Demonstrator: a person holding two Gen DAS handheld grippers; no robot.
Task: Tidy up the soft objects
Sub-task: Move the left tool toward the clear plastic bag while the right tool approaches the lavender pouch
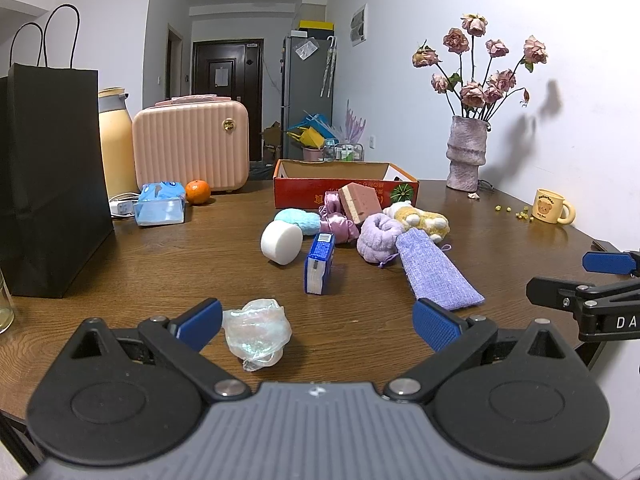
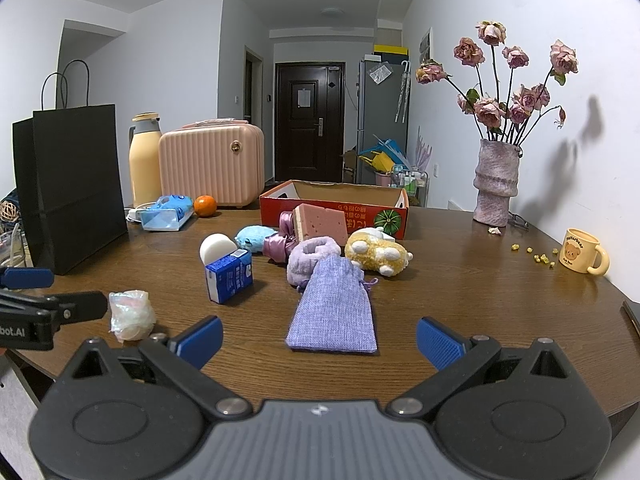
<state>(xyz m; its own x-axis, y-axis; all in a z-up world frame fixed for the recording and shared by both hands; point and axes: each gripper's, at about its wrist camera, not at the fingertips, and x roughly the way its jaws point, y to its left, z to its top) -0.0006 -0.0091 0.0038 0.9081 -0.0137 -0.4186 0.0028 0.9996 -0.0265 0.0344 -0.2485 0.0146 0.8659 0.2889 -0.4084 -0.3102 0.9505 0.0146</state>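
Observation:
My left gripper (image 1: 318,324) is open low over the table, and a crumpled iridescent plastic wad (image 1: 257,332) lies between its fingers, nearer the left pad. My right gripper (image 2: 320,342) is open too, with the near end of a lilac cloth pouch (image 2: 334,312) just ahead of its fingers. Behind lie a white sponge puck (image 1: 281,242), a blue tissue pack (image 1: 319,263), a blue plush (image 1: 298,221), a purple satin scrunchie (image 1: 340,226), a lilac fuzzy piece (image 1: 376,240), a yellow plush toy (image 1: 420,220) and a pink sponge (image 1: 360,202). An open red cardboard box (image 1: 304,192) stands behind them.
A black paper bag (image 1: 52,184) stands at the left, with a yellow flask (image 1: 116,148), a pink case (image 1: 192,144), a wipes pack (image 1: 160,204) and an orange (image 1: 197,191). At the right stand a vase of dried roses (image 1: 466,152) and a bear mug (image 1: 552,206).

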